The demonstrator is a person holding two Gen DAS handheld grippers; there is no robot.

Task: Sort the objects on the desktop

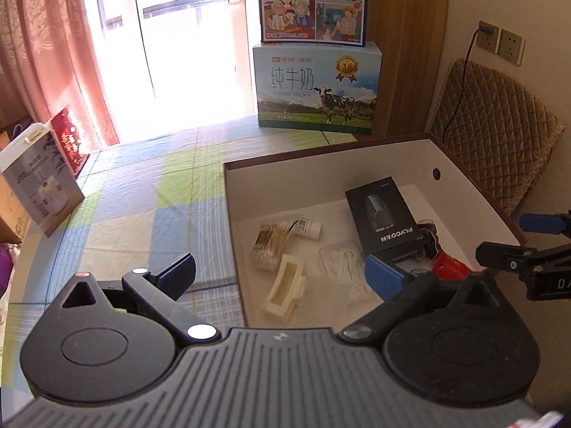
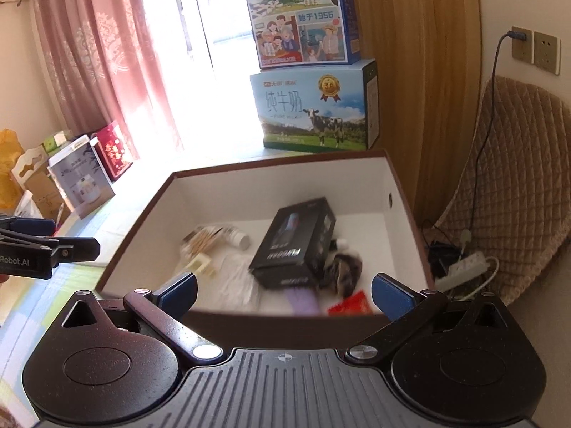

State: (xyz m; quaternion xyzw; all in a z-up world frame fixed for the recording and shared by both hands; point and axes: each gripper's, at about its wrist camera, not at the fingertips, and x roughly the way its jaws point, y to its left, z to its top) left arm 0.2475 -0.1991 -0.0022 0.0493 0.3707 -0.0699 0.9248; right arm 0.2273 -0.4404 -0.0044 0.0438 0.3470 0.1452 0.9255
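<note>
Left gripper (image 1: 280,273) spread wide, nothing between the blue pads (image 1: 382,276), one finger over the checked cloth (image 1: 142,199), the other over the near edge of the open box (image 1: 235,214). Right gripper (image 2: 283,290) also released, jaws far apart and empty, hanging just before the near wall of the same box (image 2: 142,221). Each gripper visible at the edge of the other camera's view: the right one at the far right of the left view, the left one at the far left of the right view.

Inside the box, on the white floor: black shaver carton (image 1: 387,215) tilted, resting partly on a dark object and a red packet (image 1: 451,269). Beside it to the left, small white bottle (image 1: 308,228) lying on its side, touching a pack of cotton swabs (image 1: 269,246). Nearer the left gripper, cream plastic clip (image 1: 285,287), and just to its right a clear bag of white sticks (image 1: 342,260). In the right view the same carton (image 2: 294,240) blurred, with a lilac item (image 2: 303,301) under its near end and something furry (image 2: 340,273) at its right side; what these are, not possible to tell.

Beyond the box, two milk cartons (image 1: 316,89) stacked against a wooden panel. On the far left of the cloth, grey-white appliance box (image 1: 39,178) and red box (image 1: 69,139) standing near the pink curtain (image 1: 53,42). At the right, quilted chair cover (image 1: 496,132) and wall sockets (image 1: 501,41) with a cable plugged in.
</note>
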